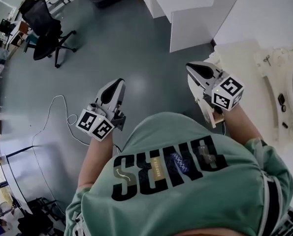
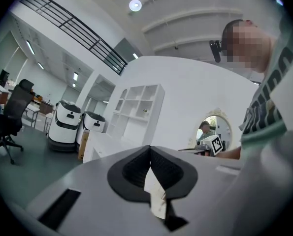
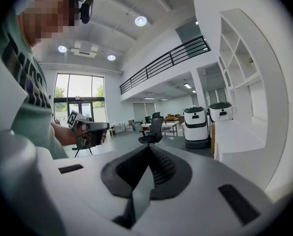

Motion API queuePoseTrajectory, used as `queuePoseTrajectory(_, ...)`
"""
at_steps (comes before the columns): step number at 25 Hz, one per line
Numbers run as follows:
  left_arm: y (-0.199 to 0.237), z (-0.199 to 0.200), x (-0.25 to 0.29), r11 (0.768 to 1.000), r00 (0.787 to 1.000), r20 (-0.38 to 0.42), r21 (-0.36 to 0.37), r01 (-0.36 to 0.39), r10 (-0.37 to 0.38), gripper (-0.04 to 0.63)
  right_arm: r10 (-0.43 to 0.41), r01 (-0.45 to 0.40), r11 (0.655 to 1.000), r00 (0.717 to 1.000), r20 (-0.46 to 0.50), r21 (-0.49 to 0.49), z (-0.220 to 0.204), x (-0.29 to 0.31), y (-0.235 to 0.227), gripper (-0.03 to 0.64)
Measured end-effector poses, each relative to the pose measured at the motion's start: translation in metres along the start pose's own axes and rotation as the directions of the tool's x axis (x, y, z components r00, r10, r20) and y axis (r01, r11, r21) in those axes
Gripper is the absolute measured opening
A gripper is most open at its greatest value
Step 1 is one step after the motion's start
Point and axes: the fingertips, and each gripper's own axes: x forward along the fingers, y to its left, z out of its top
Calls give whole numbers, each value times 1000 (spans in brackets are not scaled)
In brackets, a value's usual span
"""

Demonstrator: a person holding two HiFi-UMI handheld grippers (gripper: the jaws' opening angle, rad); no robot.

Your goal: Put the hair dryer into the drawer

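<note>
No hair dryer shows in any view, and I cannot pick out a drawer. In the head view my left gripper [image 1: 119, 84] is held level in front of the person's chest, over the grey floor. Its jaws are shut with nothing between them, as the left gripper view [image 2: 149, 149] also shows. My right gripper [image 1: 191, 68] is raised at the right, near the cream vanity table [image 1: 244, 63]. Its jaws [image 3: 148, 148] meet, empty. Each gripper appears in the other's view: the left gripper [image 3: 89, 133] and the right gripper [image 2: 216, 144].
White cabinets [image 1: 195, 14] stand at the far side, with white shelving [image 2: 136, 107] beside them. A black office chair [image 1: 45, 28] is at the far left. A white cable [image 1: 52, 112] lies on the floor. Two white robots [image 2: 70, 124] are parked by the shelving. A round mirror [image 2: 217, 129] hangs over the vanity.
</note>
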Motion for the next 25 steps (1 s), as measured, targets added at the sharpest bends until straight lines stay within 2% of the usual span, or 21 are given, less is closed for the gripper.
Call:
queuePoseTrajectory(4, 10, -3, -25, 998, 998, 15, -10, -57, 58, 11, 27, -27, 1000, 1000, -2, 9, 2, 24, 11, -6)
queuePoseTrajectory(10, 15, 1, -47, 996, 995, 36, -9, -94, 94, 11, 34, -33, 998, 999, -8, 46, 3, 48, 21, -6)
queuePoseTrajectory(25, 13, -2, -42, 997, 997, 7, 7, -70, 70, 11, 40, -39, 999, 999, -22, 22, 2, 48, 31, -6)
